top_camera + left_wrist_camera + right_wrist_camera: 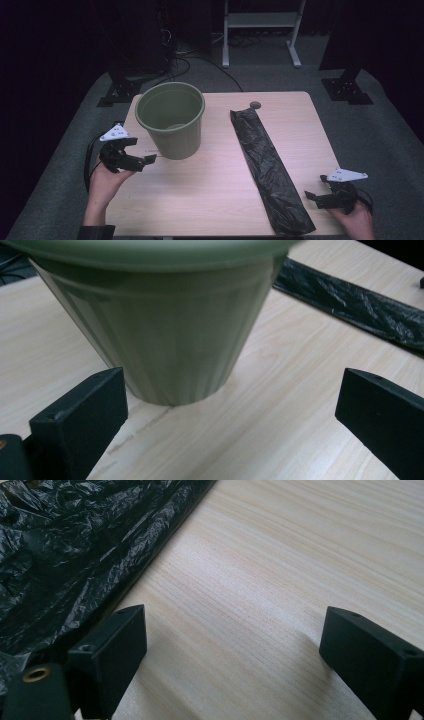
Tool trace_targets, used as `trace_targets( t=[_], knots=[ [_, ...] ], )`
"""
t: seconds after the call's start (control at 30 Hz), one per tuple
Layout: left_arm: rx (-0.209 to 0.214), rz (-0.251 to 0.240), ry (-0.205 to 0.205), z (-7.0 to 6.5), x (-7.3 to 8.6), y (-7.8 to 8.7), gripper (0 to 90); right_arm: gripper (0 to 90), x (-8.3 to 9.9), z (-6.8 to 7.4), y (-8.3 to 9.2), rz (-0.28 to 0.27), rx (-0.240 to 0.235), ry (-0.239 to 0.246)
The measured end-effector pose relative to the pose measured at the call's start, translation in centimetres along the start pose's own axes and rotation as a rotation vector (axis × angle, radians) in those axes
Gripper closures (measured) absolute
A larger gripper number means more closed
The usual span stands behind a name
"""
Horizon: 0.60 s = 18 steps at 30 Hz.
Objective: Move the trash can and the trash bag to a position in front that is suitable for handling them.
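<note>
Folded black bag (270, 170) lies lengthwise from the table's (210, 190) far edge to its near edge; right gripper (320, 196), fingers wide open and empty, sits just beside its near end; left gripper (145, 161), likewise open, faces the green bin (171, 120).

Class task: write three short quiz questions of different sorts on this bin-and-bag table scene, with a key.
1. True or false: the black bag is already inside the green bin.
2. Which tool is nearer the bin: A left tool, B right tool?
3. Fill in: both tools have their jaws ____.

Key: 1 false, the bag lies flat on the table, apart from the bin. 2 A. 3 open, holding nothing.
</note>
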<state>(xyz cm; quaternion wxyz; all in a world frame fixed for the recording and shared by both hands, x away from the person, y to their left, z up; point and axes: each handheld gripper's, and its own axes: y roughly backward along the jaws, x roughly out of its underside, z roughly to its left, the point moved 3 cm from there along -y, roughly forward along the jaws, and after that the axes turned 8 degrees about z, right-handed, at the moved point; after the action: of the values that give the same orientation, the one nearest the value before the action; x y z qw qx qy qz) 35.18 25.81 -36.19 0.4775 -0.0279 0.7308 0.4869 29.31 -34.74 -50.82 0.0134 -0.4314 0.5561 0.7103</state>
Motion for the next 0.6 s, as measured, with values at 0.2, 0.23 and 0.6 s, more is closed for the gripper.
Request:
trace_targets(
  t=[0.2, 0.23, 0.6],
  knots=[
    [-0.003, -0.011, 0.006, 1.0, -1.4, 0.8, 0.0, 10.3, 0.0, 0.0, 0.0, 0.0, 0.0, 0.0],
    [-0.003, -0.01, 0.005, 1.1, -1.7, 0.9, 0.0, 10.3, 0.0, 0.0, 0.0, 0.0, 0.0, -0.001],
    [-0.004, -0.033, 0.018, 2.9, -4.1, 1.8, 0.0, 10.3, 0.0, 0.0, 0.0, -0.001, 0.001, -0.002]
  ],
)
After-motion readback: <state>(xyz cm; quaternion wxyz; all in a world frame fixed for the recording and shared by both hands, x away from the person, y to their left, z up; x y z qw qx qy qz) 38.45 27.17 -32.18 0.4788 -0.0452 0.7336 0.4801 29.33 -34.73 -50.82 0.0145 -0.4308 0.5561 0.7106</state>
